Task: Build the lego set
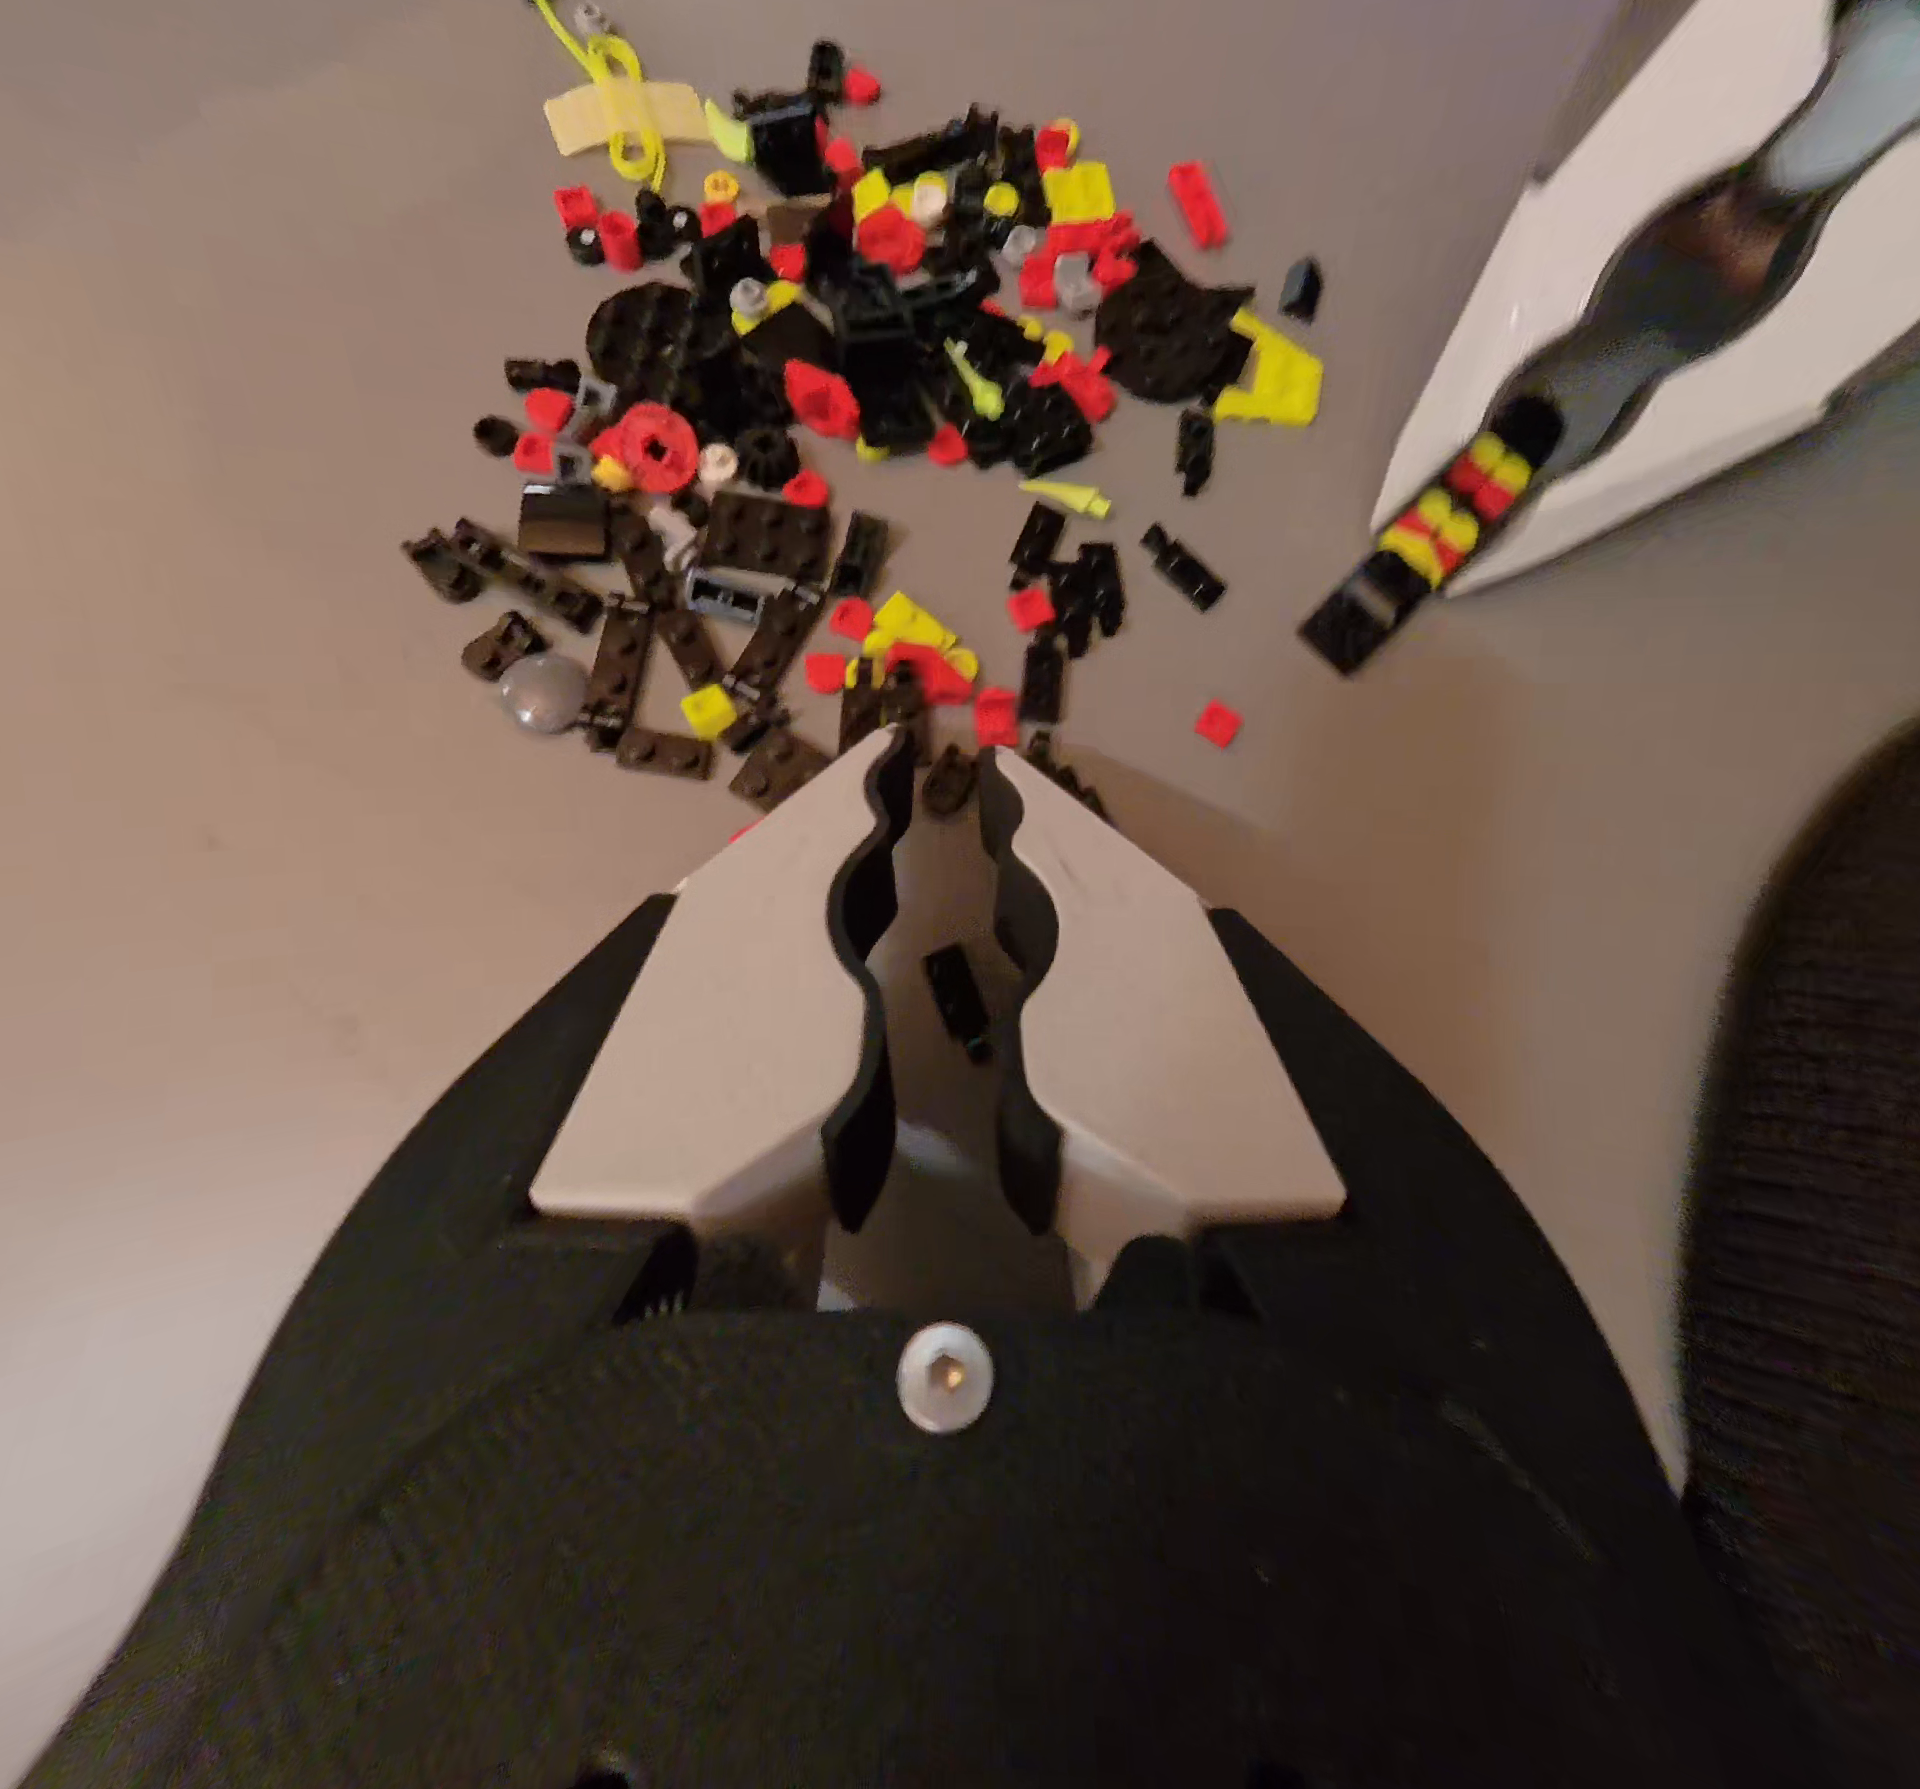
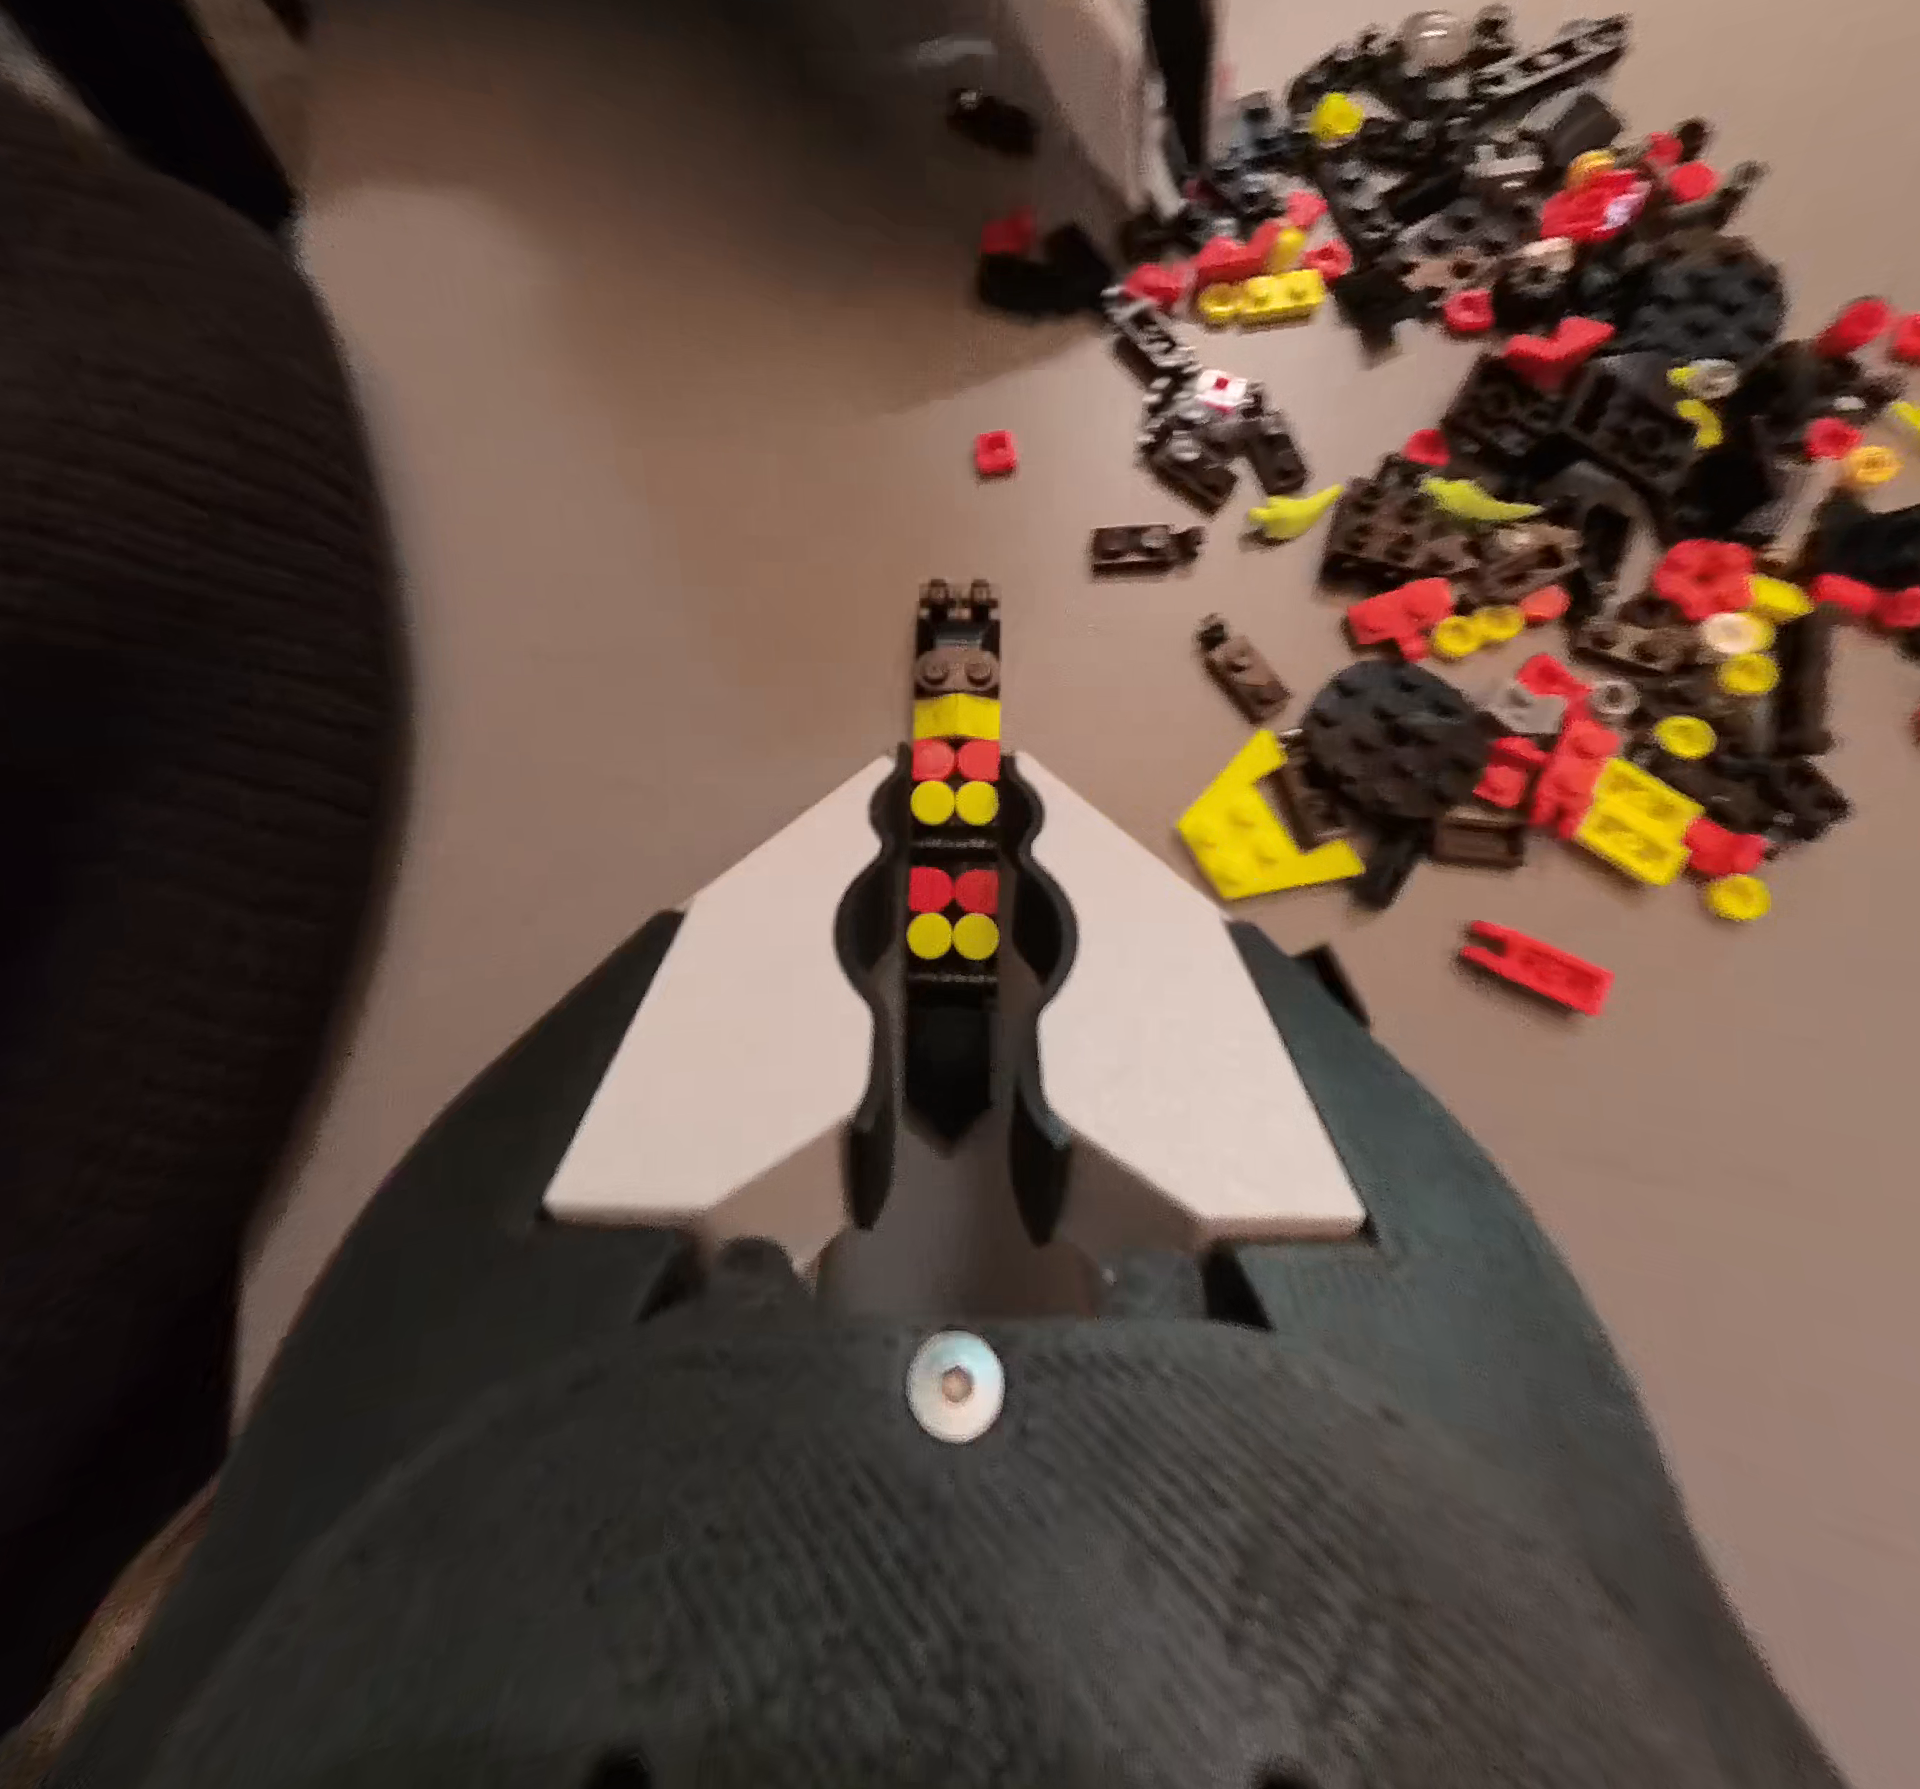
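A pile of loose black, red and yellow lego pieces (image 1: pixel 831 368) lies on the beige table; it also shows in the right wrist view (image 2: pixel 1558 451). My left gripper (image 1: pixel 943 765) is at the pile's near edge, its tips closed on a small black piece (image 1: pixel 948 785). My right gripper (image 2: pixel 956 768) is shut on a long black assembly (image 2: pixel 954 846) topped with red and yellow round tiles, which sticks out past the fingertips. That gripper and the assembly (image 1: pixel 1439 534) show at the right in the left wrist view, held off the pile's right side.
A loose black piece (image 1: pixel 956 1001) lies on the table beneath my left fingers. A single red piece (image 1: pixel 1216 723) sits apart from the pile. A dark fabric object (image 1: pixel 1818 1220) fills the near right corner and shows at the left in the right wrist view (image 2: pixel 156 700). The grippers' ends are close to 12 centimeters from one another.
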Motion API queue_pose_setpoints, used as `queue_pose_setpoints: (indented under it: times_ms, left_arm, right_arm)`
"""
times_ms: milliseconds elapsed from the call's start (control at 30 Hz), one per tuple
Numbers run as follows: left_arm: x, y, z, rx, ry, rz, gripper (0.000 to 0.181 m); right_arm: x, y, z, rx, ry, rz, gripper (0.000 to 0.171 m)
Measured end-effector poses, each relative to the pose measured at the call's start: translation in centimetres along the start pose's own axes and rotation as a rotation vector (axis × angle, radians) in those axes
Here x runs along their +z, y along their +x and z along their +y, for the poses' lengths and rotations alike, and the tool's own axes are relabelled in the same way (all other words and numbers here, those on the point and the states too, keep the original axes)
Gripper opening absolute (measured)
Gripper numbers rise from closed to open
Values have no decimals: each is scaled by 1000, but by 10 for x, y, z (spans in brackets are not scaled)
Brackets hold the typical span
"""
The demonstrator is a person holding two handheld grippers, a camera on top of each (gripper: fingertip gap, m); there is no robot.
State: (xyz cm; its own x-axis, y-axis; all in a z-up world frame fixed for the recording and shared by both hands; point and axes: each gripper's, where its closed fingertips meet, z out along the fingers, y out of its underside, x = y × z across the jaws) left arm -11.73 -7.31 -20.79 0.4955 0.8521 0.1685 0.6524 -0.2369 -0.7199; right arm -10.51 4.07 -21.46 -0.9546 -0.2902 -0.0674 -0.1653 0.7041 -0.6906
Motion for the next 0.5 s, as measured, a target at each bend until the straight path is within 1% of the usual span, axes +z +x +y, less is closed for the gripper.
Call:
queue_pose_setpoints:
  times_ms: [167, 267, 333, 433, 500]
  left_arm:
    - [0, 6, -23, -76, 88, 88, 10]
    - [1, 10, -29, -86, 108, 114, 10]
    - [3, 13, -31, -77, 112, 127, 10]
    - [4, 21, -33, -55, 113, 147, 11]
    - [6, 25, -31, -38, 104, 152, 11]
  right_arm:
    - [-2, -28, 4, -72, -1, -87, 16]
    - [-6, -37, 4, -56, 12, -118, 34]
    - [-18, -33, -3, 10, 70, -121, 42]
    - [-45, -15, -9, 88, 166, -65, 45]
    - [-57, -4, 1, 91, 165, -19, 44]
